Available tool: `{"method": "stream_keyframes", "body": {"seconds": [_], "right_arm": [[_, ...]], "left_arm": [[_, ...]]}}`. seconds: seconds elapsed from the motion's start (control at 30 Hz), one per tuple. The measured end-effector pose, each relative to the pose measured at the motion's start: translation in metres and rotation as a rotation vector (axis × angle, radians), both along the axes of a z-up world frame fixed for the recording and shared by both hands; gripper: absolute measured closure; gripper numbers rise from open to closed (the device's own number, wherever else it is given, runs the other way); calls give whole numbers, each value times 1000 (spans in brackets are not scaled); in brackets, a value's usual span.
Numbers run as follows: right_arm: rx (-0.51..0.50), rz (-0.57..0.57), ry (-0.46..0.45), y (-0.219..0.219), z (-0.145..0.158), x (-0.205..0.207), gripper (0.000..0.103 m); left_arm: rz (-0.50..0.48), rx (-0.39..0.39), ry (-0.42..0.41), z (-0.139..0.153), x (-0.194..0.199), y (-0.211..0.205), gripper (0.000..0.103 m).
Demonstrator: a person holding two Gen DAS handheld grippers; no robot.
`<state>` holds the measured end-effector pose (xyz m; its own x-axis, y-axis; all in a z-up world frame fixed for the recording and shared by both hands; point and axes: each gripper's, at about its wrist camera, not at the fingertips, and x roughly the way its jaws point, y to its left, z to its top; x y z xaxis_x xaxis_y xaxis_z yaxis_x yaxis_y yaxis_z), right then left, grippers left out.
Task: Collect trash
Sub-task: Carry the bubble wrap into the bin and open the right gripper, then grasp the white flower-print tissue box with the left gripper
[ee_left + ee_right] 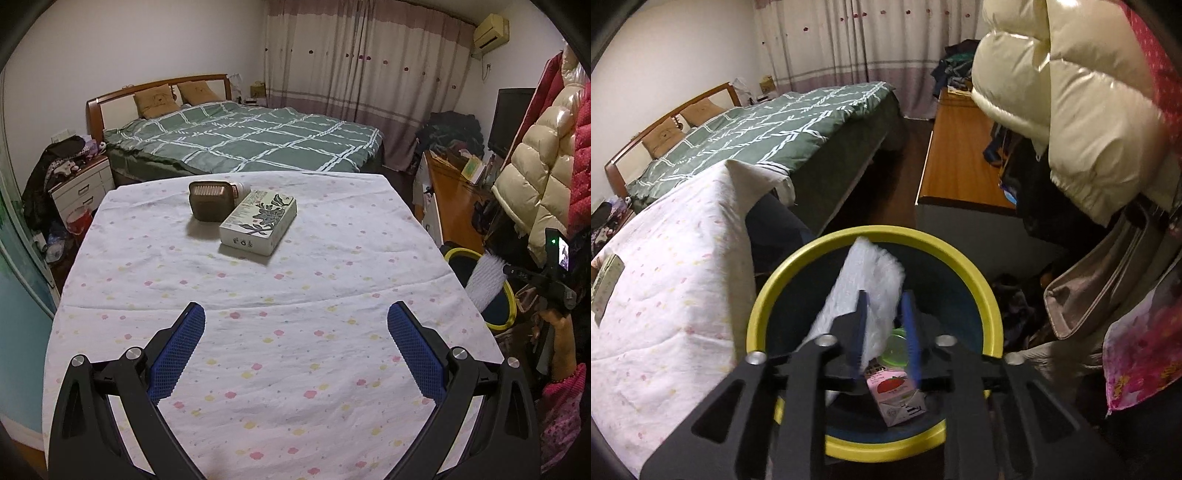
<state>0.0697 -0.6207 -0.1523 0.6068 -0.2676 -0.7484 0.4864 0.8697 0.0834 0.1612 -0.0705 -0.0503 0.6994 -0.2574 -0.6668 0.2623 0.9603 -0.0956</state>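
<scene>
left gripper fingers spread, empty — right gripper over the bin, seemingly released from white tissue.

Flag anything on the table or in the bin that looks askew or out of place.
On the table, the brown container lies tipped on its side against the flat box. In the bin, a white cloth sticks up above the rim, over a carton.

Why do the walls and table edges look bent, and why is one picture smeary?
Left wrist view: the fisheye lens bows the table edge and darkens the corners; the box is sharp, under soft indoor light. Right wrist view: same bending, plus motion blur on the white packet and the blue fingers over the bin; glare shines on the cream jacket.
</scene>
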Motion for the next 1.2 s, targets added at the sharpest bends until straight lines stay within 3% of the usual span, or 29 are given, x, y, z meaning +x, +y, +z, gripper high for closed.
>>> {"method": "stream_keyframes", "body": {"seconds": [0.07,0.4,0.7,1.0,1.2], "right_arm": [[-3,-9,1,-2,-2,0,65],[-14,-1,-41,11,9,-6,59],[-2,38,-66,22,15,-6,58],[1,43,-57,25,12,-3,58],[6,57,-43,29,7,5,58]], "left_arm": [[-1,-4,12,-3,5,0,5],[-28,-15,49,-18,34,-4,5],[-100,-25,73,-35,118,3,5],[-99,68,138,-60,194,-5,5],[-104,139,153,-75,223,-17,5]]}}
